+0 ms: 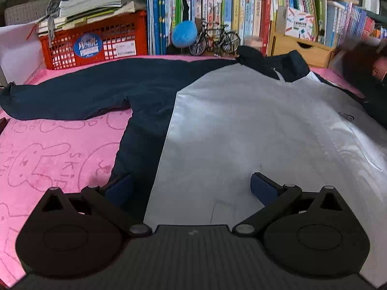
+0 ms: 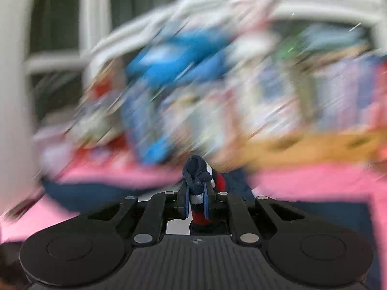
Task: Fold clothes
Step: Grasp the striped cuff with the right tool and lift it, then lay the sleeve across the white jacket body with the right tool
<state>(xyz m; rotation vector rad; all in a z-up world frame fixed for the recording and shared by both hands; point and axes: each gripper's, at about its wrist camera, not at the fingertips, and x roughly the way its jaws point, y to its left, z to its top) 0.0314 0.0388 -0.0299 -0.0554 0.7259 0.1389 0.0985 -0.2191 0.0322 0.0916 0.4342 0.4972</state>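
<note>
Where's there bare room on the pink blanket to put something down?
Bare pink blanket lies at near left, bordered by the navy sleeve and the jacket's body. The back edge is crowded: red crate, books, model bicycle.

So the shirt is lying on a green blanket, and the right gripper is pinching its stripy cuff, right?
Not quite. The blanket is pink, not green, as the left wrist view shows. The rest holds: the shirt lies on it, and the right gripper is shut on the stripy cuff.
</note>
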